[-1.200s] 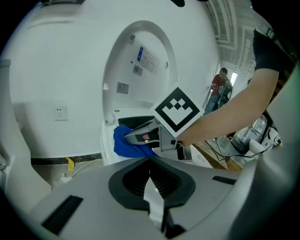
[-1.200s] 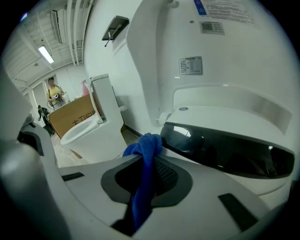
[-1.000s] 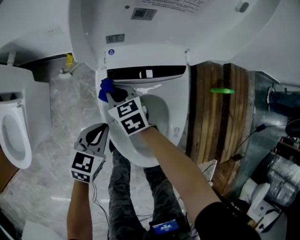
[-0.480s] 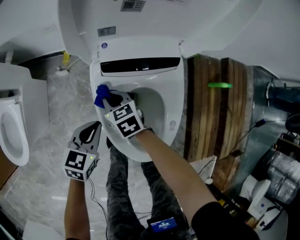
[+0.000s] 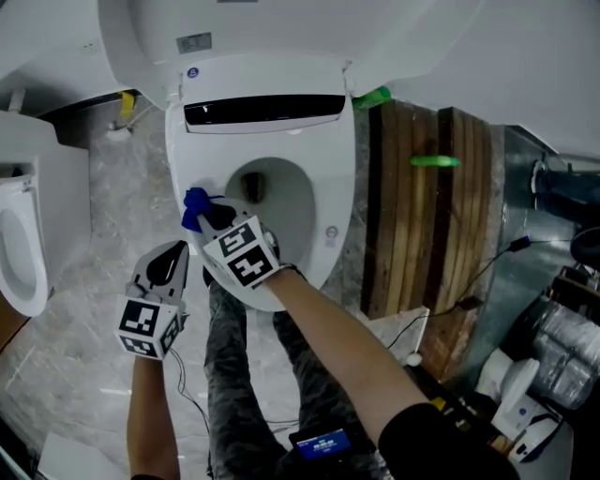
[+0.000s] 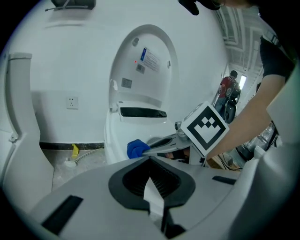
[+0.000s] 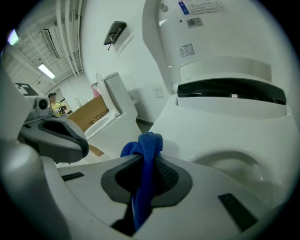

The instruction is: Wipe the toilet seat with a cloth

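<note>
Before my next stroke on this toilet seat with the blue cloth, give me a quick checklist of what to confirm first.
1. Cloth gripped: ok. The blue cloth is pinched between the jaws of the right gripper.
2. Cloth on target: ok. In the head view it sits at the left rim of the toilet seat.
3. Firm contact with the seat: cannot tell.
4. Lid out of the way: ok. The lid stands raised.
5. Left gripper clear of the wiping path: ok. It is shut, empty and held beside the bowl, off the seat.
</note>
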Demonstrator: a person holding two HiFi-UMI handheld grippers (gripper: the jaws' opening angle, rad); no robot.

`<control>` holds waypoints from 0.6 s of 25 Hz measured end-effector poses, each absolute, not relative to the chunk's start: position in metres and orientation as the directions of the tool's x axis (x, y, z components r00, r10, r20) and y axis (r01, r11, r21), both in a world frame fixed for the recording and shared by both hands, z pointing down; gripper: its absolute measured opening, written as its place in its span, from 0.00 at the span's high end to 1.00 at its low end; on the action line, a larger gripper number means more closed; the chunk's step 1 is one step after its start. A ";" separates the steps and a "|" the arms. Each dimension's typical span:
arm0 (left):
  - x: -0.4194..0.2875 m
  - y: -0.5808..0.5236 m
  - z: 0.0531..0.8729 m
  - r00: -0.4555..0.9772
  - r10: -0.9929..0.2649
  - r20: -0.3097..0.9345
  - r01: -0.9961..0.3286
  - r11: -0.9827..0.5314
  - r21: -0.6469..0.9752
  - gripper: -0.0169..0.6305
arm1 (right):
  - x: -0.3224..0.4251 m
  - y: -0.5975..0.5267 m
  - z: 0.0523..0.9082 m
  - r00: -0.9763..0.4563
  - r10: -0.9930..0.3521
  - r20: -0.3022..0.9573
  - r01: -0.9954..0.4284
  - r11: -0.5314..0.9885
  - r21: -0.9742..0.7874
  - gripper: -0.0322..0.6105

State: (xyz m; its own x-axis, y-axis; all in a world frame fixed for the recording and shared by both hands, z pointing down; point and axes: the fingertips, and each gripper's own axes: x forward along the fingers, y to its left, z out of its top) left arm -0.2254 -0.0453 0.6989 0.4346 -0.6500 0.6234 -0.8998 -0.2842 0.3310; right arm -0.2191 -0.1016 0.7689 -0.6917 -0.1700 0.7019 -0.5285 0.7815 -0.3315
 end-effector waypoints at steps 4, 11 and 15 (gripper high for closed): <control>-0.221 -0.032 0.701 0.419 -0.643 0.641 -0.907 -0.268 0.324 0.95 | -0.209 -0.077 0.771 -0.694 -0.138 0.707 -0.484 0.816 -0.316 0.88; -0.206 -0.019 0.697 0.399 -0.659 0.638 -0.916 -0.254 0.310 0.95 | -0.186 -0.035 0.778 -0.697 -0.093 0.711 -0.445 0.834 -0.327 0.88; -0.193 -0.015 0.696 0.393 -0.667 0.633 -0.919 -0.256 0.301 0.95 | -0.168 -0.012 0.778 -0.698 -0.066 0.713 -0.426 0.838 -0.340 0.88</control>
